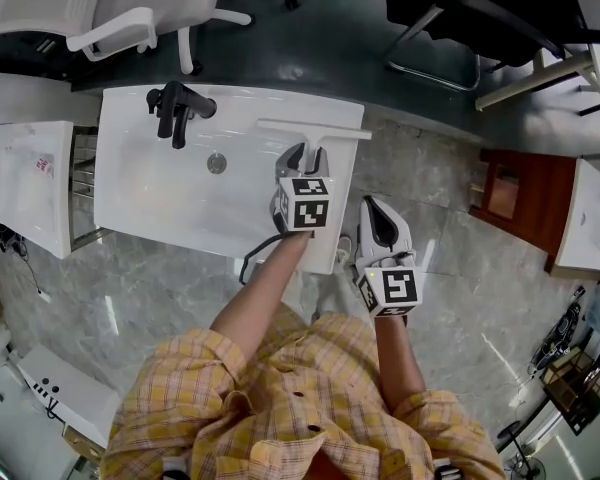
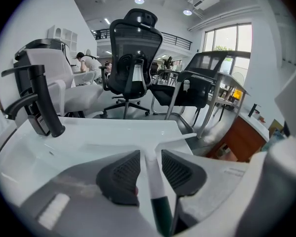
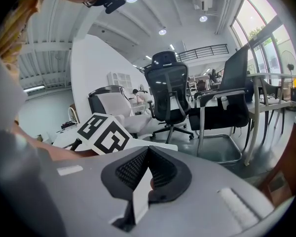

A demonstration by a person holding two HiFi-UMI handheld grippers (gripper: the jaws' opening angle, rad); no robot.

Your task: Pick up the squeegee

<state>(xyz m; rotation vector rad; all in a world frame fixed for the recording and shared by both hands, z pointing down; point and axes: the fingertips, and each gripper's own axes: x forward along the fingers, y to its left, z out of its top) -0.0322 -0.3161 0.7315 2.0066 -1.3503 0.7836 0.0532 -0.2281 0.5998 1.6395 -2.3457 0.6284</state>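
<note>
A white T-shaped squeegee (image 1: pixel 315 130) lies on the right rim of a white sink basin (image 1: pixel 160 198), its blade toward the far edge. In the left gripper view its handle (image 2: pixel 155 181), white turning dark green near me, runs straight between the jaws. My left gripper (image 1: pixel 310 154) (image 2: pixel 150 166) is open around that handle, with a thin gap at each pad. My right gripper (image 1: pixel 373 206) (image 3: pixel 148 154) hangs to the right, off the basin and over the floor, shut and empty.
A black faucet (image 1: pixel 175 108) (image 2: pixel 42 102) stands at the basin's far left. Another white basin (image 1: pixel 30 183) sits further left. A white chair (image 1: pixel 130 8) and black chairs (image 1: pixel 460 18) stand beyond. A brown wooden unit (image 1: pixel 505 193) is at the right.
</note>
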